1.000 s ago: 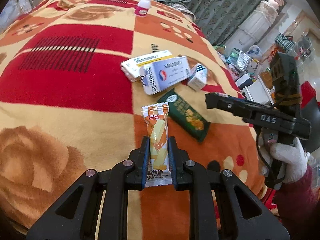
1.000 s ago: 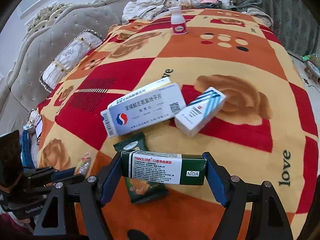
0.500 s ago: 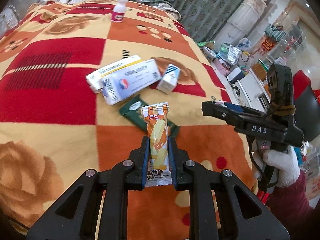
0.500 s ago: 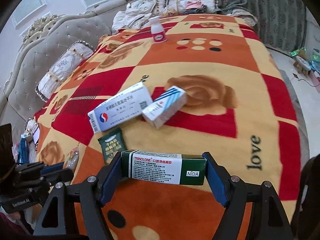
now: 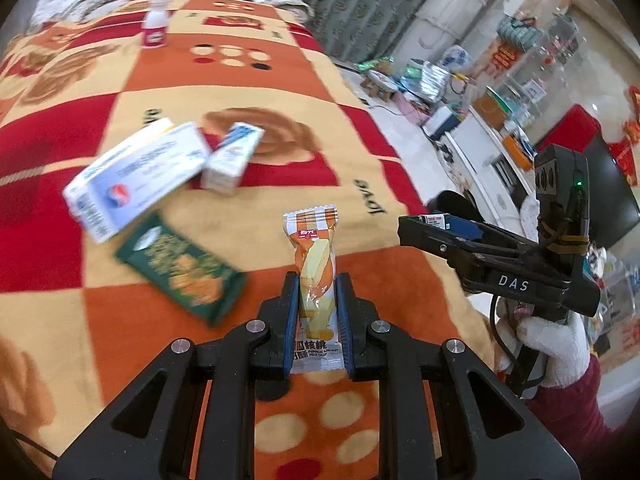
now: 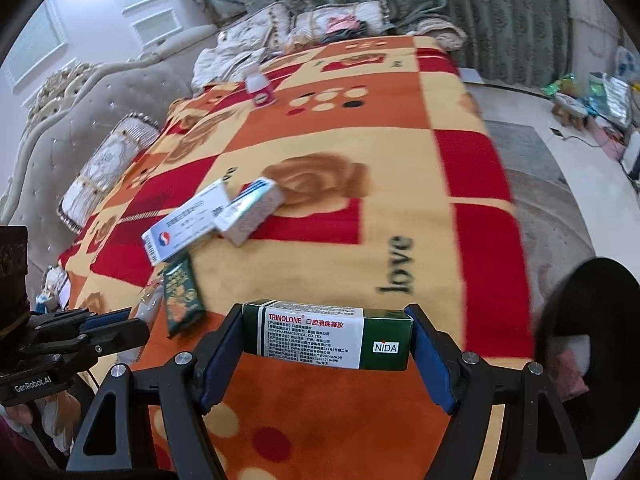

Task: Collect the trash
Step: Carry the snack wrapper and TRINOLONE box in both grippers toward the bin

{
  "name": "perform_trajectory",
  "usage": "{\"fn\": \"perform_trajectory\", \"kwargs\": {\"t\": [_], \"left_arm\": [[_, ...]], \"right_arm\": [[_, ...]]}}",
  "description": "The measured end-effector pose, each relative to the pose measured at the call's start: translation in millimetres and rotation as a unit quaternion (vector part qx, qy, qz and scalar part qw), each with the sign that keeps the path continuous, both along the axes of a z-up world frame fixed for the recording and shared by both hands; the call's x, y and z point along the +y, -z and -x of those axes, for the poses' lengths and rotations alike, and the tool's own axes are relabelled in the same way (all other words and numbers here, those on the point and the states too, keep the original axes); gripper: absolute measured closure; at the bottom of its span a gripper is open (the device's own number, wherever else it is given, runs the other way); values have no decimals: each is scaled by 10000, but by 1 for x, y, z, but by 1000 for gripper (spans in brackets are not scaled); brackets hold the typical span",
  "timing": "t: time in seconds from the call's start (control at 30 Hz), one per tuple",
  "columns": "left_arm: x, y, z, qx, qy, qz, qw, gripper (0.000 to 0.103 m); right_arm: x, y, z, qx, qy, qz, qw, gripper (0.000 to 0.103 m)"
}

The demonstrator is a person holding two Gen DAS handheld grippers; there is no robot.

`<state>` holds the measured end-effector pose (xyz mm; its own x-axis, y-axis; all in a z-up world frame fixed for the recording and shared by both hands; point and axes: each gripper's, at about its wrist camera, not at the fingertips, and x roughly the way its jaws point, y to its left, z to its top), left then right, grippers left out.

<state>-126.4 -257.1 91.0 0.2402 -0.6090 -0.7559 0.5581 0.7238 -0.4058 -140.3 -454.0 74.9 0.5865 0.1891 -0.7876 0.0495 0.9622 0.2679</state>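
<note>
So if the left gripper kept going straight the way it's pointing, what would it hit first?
Probably bare blanket. The left gripper, shut on the snack wrapper, points down at an open patch right of the green packet and below the small box. Depth is unclear.

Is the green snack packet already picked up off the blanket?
No. The green snack packet lies flat on the blanket, apart from the left gripper, which is clamped on the orange snack wrapper.

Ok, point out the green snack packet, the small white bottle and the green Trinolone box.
green snack packet (image 5: 182, 272), left wrist view, packet's middle.
small white bottle (image 5: 155, 26), left wrist view, its body.
green Trinolone box (image 6: 328, 334), right wrist view, white label.
</note>
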Motion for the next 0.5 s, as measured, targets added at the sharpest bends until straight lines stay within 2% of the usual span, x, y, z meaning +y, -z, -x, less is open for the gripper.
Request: {"fn": "perform_trajectory", "kwargs": {"t": [0.17,0.5], "left_arm": [[-38,-5,4,-4,315,35,9995,87],[-120,-15,10,-253,854,-142,9959,87]], "right_arm": [[-33,0,18,-13,354,-24,9994,27],[-102,8,51,16,1060,-78,9943,27]]}}
